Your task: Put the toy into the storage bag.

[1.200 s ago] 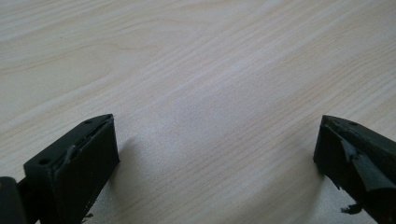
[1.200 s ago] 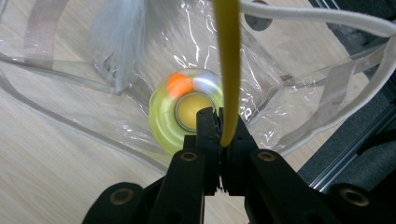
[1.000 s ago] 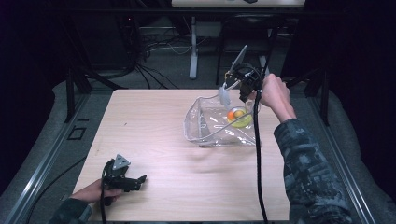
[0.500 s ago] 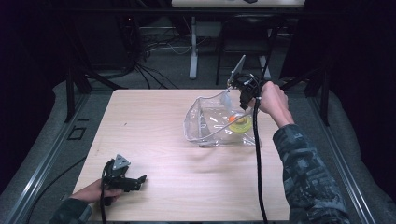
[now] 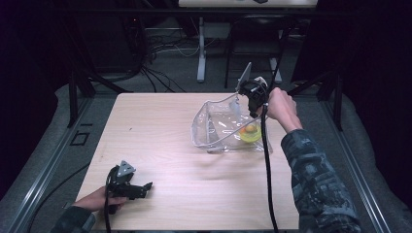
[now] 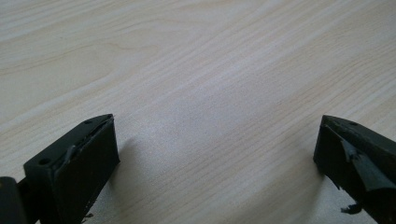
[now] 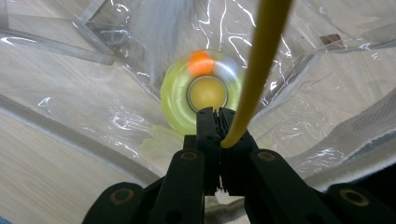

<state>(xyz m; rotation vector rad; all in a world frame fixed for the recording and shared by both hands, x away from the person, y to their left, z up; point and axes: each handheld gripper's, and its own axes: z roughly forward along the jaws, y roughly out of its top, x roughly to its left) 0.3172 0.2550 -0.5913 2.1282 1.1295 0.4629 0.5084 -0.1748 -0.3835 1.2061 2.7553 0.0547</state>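
Near the desk's far right edge, my right tongs are clamped on a yellow rod above the clear bag holding a yellow-green ring. I should lower the rod slowly and straight, clear of the plastic. My left tongs rest wide open and empty at the near left corner.

Dim, dark surroundings – lit tabletop, glare on plastic, slight motion blur

Light wooden table, dark cables on floor, white stand
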